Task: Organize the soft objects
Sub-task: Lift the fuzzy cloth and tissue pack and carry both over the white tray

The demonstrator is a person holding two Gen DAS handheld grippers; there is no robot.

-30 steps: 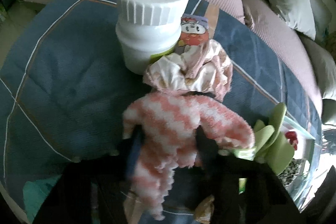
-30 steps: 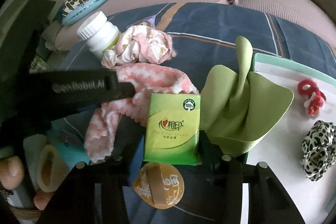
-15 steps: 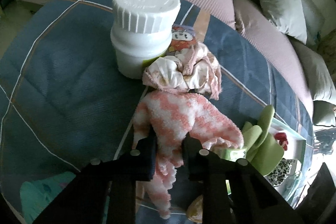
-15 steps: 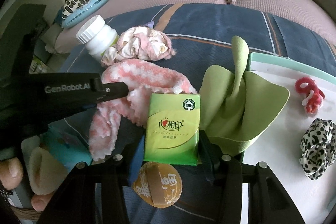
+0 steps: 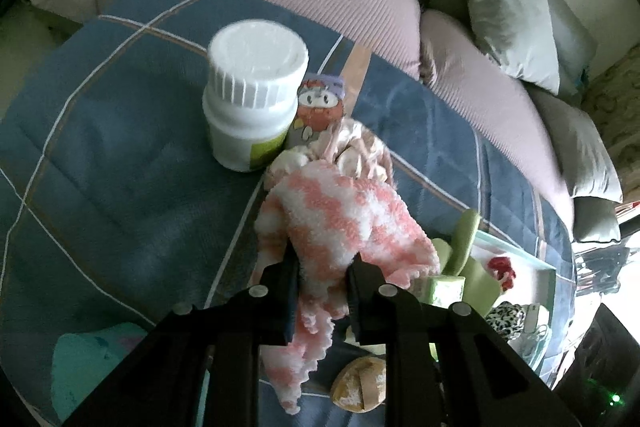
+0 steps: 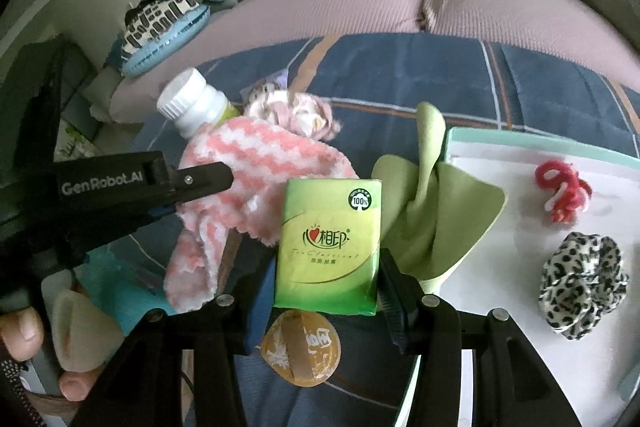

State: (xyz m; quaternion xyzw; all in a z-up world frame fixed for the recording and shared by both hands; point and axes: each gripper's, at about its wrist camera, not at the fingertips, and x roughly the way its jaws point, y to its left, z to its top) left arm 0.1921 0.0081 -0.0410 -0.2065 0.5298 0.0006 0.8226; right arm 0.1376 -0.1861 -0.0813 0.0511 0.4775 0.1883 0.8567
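My left gripper (image 5: 323,267) is shut on a pink-and-white fuzzy cloth (image 5: 340,219) and holds it up off the blue quilt; the cloth also shows in the right wrist view (image 6: 256,167), hanging from the left fingers (image 6: 200,179). My right gripper (image 6: 326,287) is shut on a green tissue pack (image 6: 328,243), held above the quilt. A crumpled pink-and-cream cloth (image 6: 292,111) lies by a white bottle (image 5: 252,99). A green cloth (image 6: 432,211) drapes over the edge of a white tray (image 6: 500,227).
The tray holds a red scrunchie (image 6: 564,191) and a leopard scrunchie (image 6: 580,283). A round gold packet (image 6: 300,347) lies on the quilt (image 5: 100,167) below the tissue pack. A cartoon packet (image 5: 320,103) stands behind the bottle. A pink sofa (image 6: 360,7) is behind.
My left gripper has closed on the pink-and-white cloth and lifted it up off the quilt. My right gripper still holds the tissue pack in about the same place.
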